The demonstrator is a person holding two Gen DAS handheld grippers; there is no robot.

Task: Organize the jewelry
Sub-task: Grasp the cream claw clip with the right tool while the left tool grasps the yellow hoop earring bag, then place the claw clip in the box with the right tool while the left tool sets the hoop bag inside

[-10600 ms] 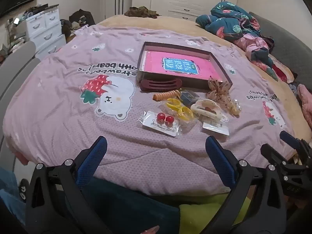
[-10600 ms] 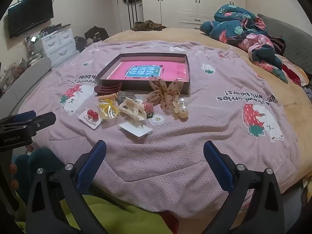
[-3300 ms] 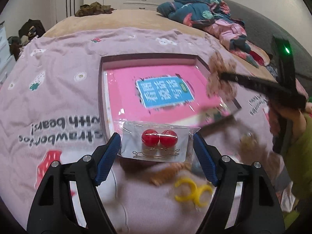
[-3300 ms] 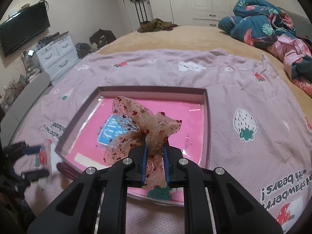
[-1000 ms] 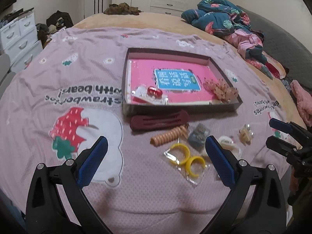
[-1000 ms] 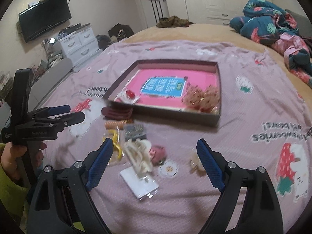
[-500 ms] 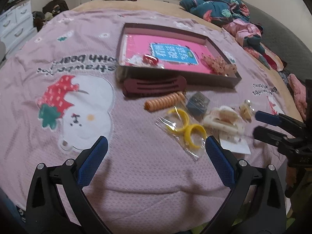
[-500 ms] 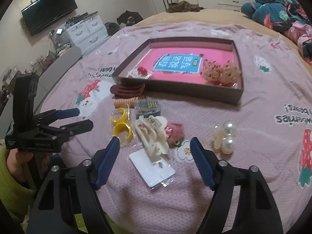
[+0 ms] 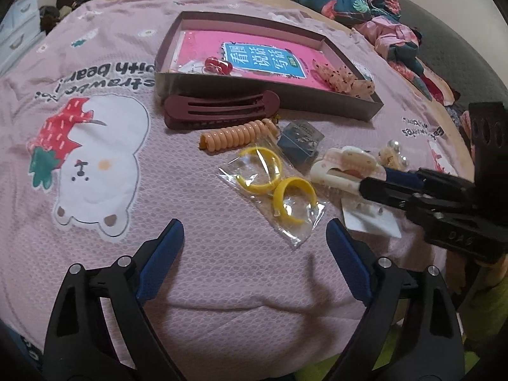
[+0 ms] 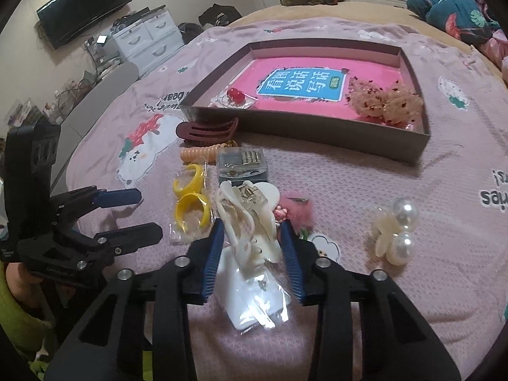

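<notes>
Right gripper (image 10: pixel 252 241) sat low over the pink bedspread (image 10: pixel 365 190), its blue pads spread to either side of the cream claw clip (image 10: pixel 247 219), with a gap showing on the right pad's side, so no clamp was made. Left gripper (image 9: pixel 255 238) hovered wide apart above bare cover, nothing between its pads. Just beyond it lay the bag of yellow hoops (image 9: pixel 274 187). Beside the clip were a white card (image 10: pixel 254 298), a pink furry clip (image 10: pixel 297 208) and a pearl clip (image 10: pixel 395 228). Farther on lay a blue-grey packet (image 10: pixel 243 163), an orange coil tie (image 9: pixel 238 135) and a maroon hair clip (image 9: pixel 219 108), which rested against the near wall of the tray (image 10: pixel 304 123). Inside the tray sat the red bead earrings (image 10: pixel 236 95) at left and the beige bow (image 10: pixel 385 100) at right.
</notes>
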